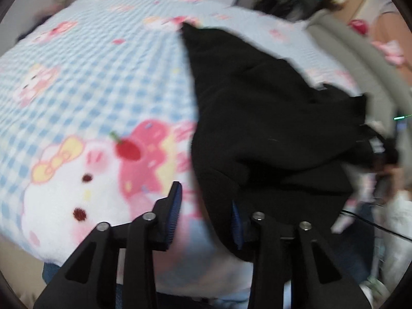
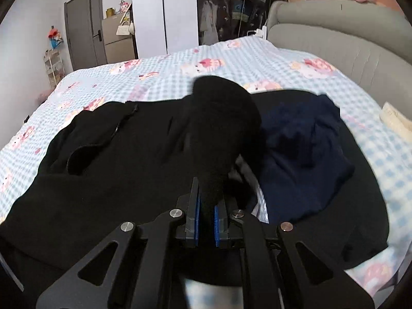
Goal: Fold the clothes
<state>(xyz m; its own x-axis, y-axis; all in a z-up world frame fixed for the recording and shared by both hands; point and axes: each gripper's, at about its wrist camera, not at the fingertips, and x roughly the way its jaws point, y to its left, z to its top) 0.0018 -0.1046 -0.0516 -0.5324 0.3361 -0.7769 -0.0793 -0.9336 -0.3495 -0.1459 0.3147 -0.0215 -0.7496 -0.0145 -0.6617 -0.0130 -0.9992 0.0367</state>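
A black zip jacket lies spread on the bed, with a dark navy garment on its right part. My right gripper is shut on a bunched black fold of the jacket that rises between its blue pads. In the left wrist view the black jacket lies across the blanket. My left gripper is open at the jacket's near edge. Its left finger is over the blanket and its right finger is partly hidden under the black cloth.
The bed has a blue checked blanket with pink cartoon prints. A grey padded headboard stands at the right. A white wardrobe, a grey door and a small shelf stand behind the bed.
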